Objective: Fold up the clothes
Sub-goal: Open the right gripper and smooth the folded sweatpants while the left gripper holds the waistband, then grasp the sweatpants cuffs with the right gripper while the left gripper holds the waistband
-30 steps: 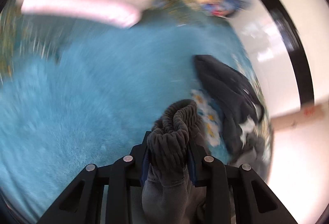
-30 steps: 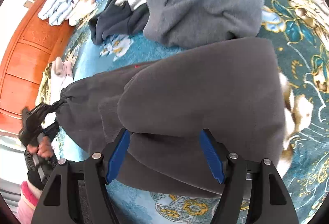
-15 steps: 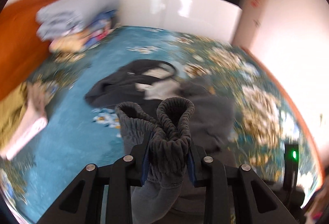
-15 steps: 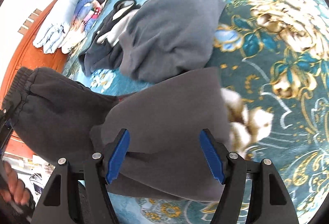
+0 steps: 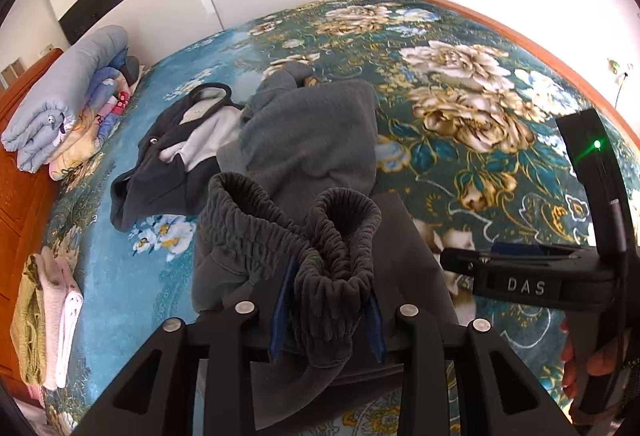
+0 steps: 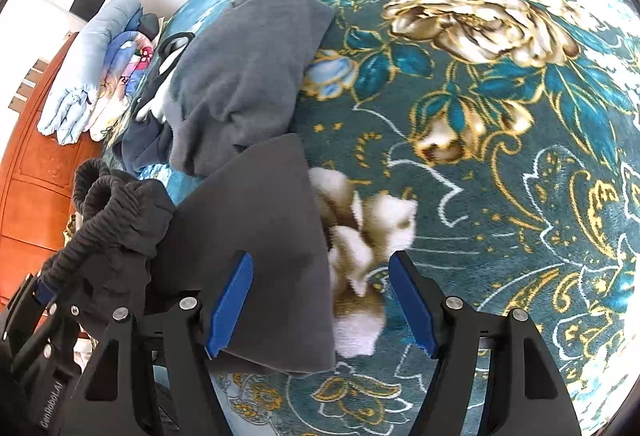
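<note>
my left gripper (image 5: 326,310) is pinching the bunched elastic waistband of the dark grey trousers (image 5: 320,248), holding that end up over the flat part of the same trousers, which lies on the bed (image 5: 460,108) near its front edge. my right gripper (image 6: 320,300) is spread, one finger over the trousers' flat edge and one over bare blanket, gripping nothing. i judge the trousers to be mid-fold: the waistband end is above the rest but not laid down. behind them, toward the middle of the bed, a grey fleece garment (image 5: 312,132) lies rumpled, and a dark jacket with a white lining (image 5: 180,148) is crumpled beside it; both look unfolded. count: three loose garments, one stack of rolled bedding (image 5: 60,108) at the headboard corner, and one small pile of folded cloths (image 5: 44,320) at the left edge.
</note>
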`<state>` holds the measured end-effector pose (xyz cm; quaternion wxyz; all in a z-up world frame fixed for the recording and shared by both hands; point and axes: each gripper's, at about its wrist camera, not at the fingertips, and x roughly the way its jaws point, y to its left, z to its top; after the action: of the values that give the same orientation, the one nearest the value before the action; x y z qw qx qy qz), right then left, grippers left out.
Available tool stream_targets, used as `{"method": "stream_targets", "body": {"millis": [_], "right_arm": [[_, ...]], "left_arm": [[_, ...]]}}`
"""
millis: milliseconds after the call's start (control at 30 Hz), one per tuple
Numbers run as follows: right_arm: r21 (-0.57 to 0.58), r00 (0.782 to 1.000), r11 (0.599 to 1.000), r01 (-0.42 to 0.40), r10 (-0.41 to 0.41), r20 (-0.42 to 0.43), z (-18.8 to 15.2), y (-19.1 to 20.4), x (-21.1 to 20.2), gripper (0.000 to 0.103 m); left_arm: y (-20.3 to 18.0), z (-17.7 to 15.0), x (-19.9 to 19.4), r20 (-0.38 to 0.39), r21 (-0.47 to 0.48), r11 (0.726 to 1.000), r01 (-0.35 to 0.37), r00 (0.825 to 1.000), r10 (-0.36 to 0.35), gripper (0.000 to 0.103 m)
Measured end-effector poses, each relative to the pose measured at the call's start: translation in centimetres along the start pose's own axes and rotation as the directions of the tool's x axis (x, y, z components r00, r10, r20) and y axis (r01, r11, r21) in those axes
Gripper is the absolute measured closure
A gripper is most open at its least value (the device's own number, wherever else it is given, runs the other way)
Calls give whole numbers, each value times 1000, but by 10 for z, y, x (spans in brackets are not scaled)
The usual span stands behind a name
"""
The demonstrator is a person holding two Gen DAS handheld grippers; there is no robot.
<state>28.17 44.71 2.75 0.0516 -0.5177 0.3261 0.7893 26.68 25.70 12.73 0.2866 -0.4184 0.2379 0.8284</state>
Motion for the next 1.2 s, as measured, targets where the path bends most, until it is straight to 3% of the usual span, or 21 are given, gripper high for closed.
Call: {"method": "stream_targets", "body": {"millis": [100,167,200,300,400,500,633,733,867,1133,1167,1200], "right_arm": [[-6,1000,1000,-5,5,-8,0,0,2,31],[-15,1000,1000,-10,9,-15,-1,2,5,31],[-16,1000,1000,-11,11,-17,-1,3,6,31],[-17,1000,1000,-13,12,-16,0,4,5,31],[-16,1000,1000,-14,14,3,1,3,-1,31],[-25,998,999,-46,47,32,6,8,-12,31],[-72,993,990,-120,121,11,10,30,-10,31],[-134,988,979,-155,151,-36,9,56,7,31],[-221,985,960,-173,166,-50,14,97,22,31],[-195,974,965,-174,140,-177,20,130,68,31],[-215,977,963,-164,128,-170,17,134,66,36],[-228,978,961,-159,122,-166,15,137,63,46]], "left_arm": [[6,-1,-1,-17,-38,999,31,999,-32,64],[13,-2,-5,-22,-93,989,118,992,-121,38],[17,-3,-8,-21,-129,976,176,983,-180,35],[33,-7,-15,-1,-205,937,283,957,-289,34],[68,-17,-19,42,-282,921,269,962,-268,34],[119,-48,4,-1,-473,854,217,969,-247,34],[186,-89,36,-64,-693,710,125,970,-233,34],[193,-122,60,-93,-775,615,145,937,-338,34],[203,-166,92,-108,-867,475,150,874,-474,34],[216,-176,87,-10,-900,380,213,862,-506,34],[217,-178,86,3,-903,368,221,860,-510,34],[219,-179,86,15,-906,356,229,858,-513,34]]}}
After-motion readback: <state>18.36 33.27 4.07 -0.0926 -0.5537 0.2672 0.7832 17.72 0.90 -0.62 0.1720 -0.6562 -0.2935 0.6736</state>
